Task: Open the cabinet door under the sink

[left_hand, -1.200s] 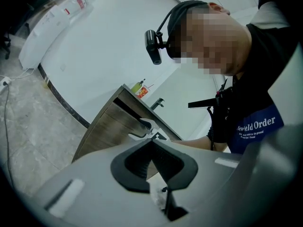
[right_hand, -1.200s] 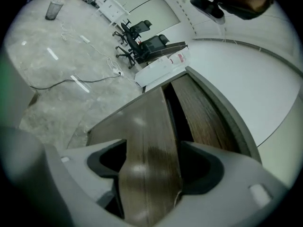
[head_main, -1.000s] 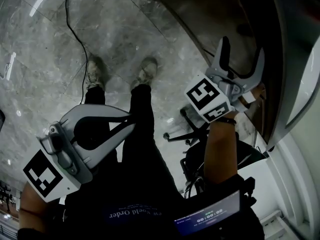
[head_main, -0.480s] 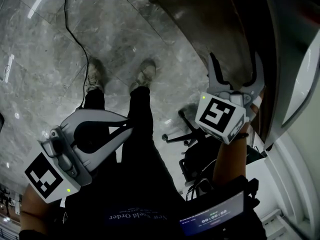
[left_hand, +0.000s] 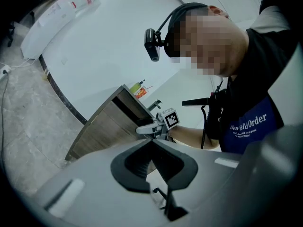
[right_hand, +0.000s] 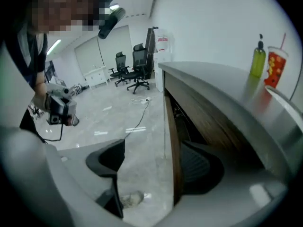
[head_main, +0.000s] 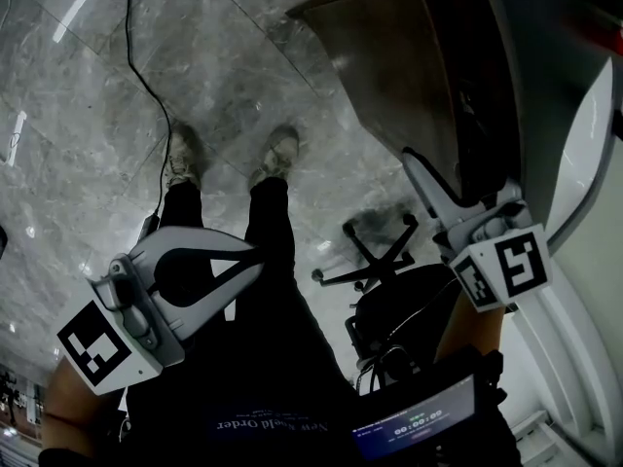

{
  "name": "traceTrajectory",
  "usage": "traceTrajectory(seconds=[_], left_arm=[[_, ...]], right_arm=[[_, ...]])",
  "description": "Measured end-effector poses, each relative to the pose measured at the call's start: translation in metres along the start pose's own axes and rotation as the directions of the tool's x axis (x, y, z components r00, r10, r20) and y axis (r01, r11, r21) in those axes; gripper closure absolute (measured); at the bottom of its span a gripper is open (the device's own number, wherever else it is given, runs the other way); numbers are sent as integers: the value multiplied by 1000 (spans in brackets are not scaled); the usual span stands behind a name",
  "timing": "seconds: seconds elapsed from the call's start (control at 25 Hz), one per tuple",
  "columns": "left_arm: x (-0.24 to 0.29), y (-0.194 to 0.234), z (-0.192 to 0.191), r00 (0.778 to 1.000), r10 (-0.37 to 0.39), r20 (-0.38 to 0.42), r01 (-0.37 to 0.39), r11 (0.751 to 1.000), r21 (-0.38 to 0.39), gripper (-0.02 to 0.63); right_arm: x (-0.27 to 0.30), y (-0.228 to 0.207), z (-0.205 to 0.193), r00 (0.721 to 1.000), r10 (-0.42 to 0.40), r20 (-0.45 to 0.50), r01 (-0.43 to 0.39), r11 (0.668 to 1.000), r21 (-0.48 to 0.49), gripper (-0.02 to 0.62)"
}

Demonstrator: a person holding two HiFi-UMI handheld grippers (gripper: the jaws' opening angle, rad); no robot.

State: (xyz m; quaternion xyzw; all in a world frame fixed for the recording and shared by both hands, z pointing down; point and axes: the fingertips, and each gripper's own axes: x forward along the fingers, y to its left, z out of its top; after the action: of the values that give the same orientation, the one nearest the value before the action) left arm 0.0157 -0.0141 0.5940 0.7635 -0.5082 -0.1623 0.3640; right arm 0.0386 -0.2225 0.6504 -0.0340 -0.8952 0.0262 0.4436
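While wood-grain cabinet door [head_main: 409,76] gapes, right gripper [right_hand: 157,167] fingers apart, narrowing, astride its edge; left gripper [left_hand: 151,141] fingers together

Marble floor, office chairs and two drink things on the tabletop

The grey veined marble floor [head_main: 243,66] carries a thin black cable [head_main: 146,76] that runs toward a pair of pale shoes [head_main: 181,154] set side by side, with a black star-based office chair [head_main: 394,305] near them. In the right gripper view, a green pump bottle [right_hand: 258,58] and a red cup with a straw [right_hand: 276,65] stand upright just beside each other on the tabletop [right_hand: 213,77], and more black office chairs [right_hand: 137,65] stand well apart across the room.
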Motion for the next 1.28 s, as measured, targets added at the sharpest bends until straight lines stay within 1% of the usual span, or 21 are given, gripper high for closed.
traceTrajectory(seconds=[0.08,0.16,0.28,0.32,0.44,0.52,0.6,0.68,0.72,0.76,0.8,0.88,0.96,1.0,1.08,1.16,1.28], left_arm=[[0,-2,1,1000,-3,-1,3,1000,-8,606],[2,-3,1,1000,-9,-2,9,1000,-21,606],[2,-5,-2,1000,-26,-9,25,999,-47,606],[2,-6,-3,1000,-29,-11,29,998,-55,606],[1,-7,-3,999,-33,-9,32,997,-70,606],[0,-7,-1,999,-33,-2,33,997,-72,606],[-2,-6,1,999,-35,3,35,997,-74,606],[-4,-5,2,999,-38,9,39,996,-86,606],[-6,-5,2,999,-38,13,39,994,-97,606],[-6,-4,2,999,-37,18,39,993,-110,606],[-6,-3,3,999,-34,23,37,992,-119,606],[-6,-3,3,999,-27,26,30,991,-130,606],[-6,-2,4,999,-22,27,25,991,-131,606],[-6,-2,5,999,-20,28,23,992,-125,606],[-7,-1,8,1000,-11,28,14,995,-95,606],[-10,0,11,1000,6,25,-5,999,-45,606],[-18,0,19,999,31,28,-31,999,15,606]], right_arm=[[-3,2,5,999,28,18,-29,995,91,227],[-3,-2,6,1000,23,17,-26,985,170,233],[-2,-3,6,1000,21,-8,-18,952,304,241],[-1,1,6,999,36,-20,-27,945,326,241],[1,18,7,994,95,-54,-70,933,352,245],[1,26,8,992,117,-53,-89,922,377,248],[1,26,9,991,127,-34,-101,899,427,259],[1,19,7,989,145,-14,-119,858,500,288],[2,16,3,987,157,-14,-126,839,529,308],[6,14,-5,985,169,-34,-124,833,540,320],[11,14,-16,982,174,-74,-110,844,526,327],[20,16,-34,976,149,-158,-61,885,461,342],[24,14,-42,972,83,-219,11,919,395,354],[24,11,-45,969,43,-245,52,928,368,380],[24,7,-49,959,-16,-283,118,931,347,449],[26,9,-51,951,-34,-308,148,923,355,515],[28,23,-50,946,-27,-324,154,915,372,517]])
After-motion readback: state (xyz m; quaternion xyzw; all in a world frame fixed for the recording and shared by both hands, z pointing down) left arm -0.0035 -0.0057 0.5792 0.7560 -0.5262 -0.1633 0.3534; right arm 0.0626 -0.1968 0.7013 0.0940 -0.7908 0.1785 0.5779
